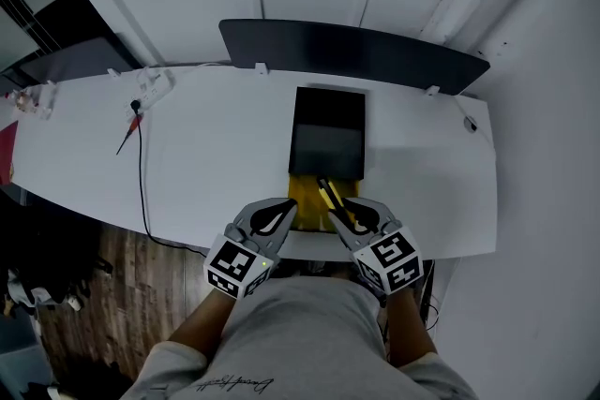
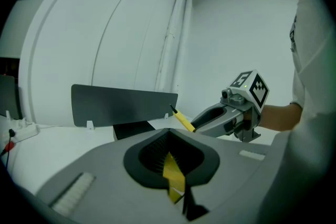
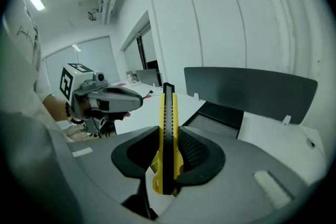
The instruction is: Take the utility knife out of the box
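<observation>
A person at a white table (image 1: pixel 206 164) works 2 handheld grippers over a box (image 1: pixel 328 134), which lies flat near the table's front edge with its black part farther from the person and its yellow near end (image 1: pixel 302 194) exposed. The right gripper (image 3: pixel 168 162), at the right of the box's near end, has its jaws pinched on the yellow-and-black utility knife (image 3: pixel 168 134). It grips the knife low on the handle, so the body stands up between the pads and the dark tip points up and away. In the head view the knife is held over the yellow end, slanting toward the black part. The left gripper (image 2: pixel 170 168), at the left of the box's near end, has its jaws closed on a yellow strip of that same end. The 2 grippers sit close together, side by side. Beyond the box a dark panel (image 1: pixel 352 51) stands along the table's far edge, and well to the box's left a white power strip (image 1: pixel 155 89) rests on the table.
</observation>
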### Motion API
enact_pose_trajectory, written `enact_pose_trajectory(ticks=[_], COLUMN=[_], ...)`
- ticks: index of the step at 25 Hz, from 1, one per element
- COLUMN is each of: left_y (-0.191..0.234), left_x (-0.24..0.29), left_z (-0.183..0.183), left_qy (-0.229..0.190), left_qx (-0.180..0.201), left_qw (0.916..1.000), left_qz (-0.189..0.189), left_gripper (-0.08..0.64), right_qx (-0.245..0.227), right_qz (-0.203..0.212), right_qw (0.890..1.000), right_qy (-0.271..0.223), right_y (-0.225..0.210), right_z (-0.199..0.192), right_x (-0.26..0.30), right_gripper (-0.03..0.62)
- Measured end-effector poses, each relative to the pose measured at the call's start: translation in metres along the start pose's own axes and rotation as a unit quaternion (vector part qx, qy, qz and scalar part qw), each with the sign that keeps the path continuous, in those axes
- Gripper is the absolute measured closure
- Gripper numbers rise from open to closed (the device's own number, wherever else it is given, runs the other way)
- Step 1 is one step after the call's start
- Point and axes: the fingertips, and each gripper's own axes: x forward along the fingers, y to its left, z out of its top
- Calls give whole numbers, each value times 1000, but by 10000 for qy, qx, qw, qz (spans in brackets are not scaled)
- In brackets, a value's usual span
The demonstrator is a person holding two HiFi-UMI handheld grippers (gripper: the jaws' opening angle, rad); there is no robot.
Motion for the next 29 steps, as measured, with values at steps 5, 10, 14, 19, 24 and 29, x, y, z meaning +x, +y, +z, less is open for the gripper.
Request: enact_pose_trajectory(ticks=[5, 10, 14, 19, 24, 29], left_y=[0, 0, 0, -2, -2, -2], left_x=[1, 4, 7, 9, 8, 6], left_z=[1, 4, 8, 10, 10, 10], left_qy=[-25, -33, -56, -60, -73, -82], left_qx=[-4, 48, 60, 82, 97, 86], left_qw=[10000, 10000, 10000, 9999, 9999, 9999], left_qz=[22, 1, -2, -11, 11, 28], left_gripper=[558, 558, 558, 558, 558, 558], right_qx=[8, 39, 41, 45, 39, 8], right_qz=[-5, -21, -4, -19, -34, -61], right_qw=[10000, 10000, 10000, 9999, 9999, 9999], right_qy=[-43, -86, -81, -95, -121, -139], right_y=[-2, -4, -5, -7, -10, -10], right_z=[2, 5, 5, 5, 6, 7], right_x=[0, -1, -2, -4, -5, -5], right_gripper=[460, 460, 460, 460, 460, 460])
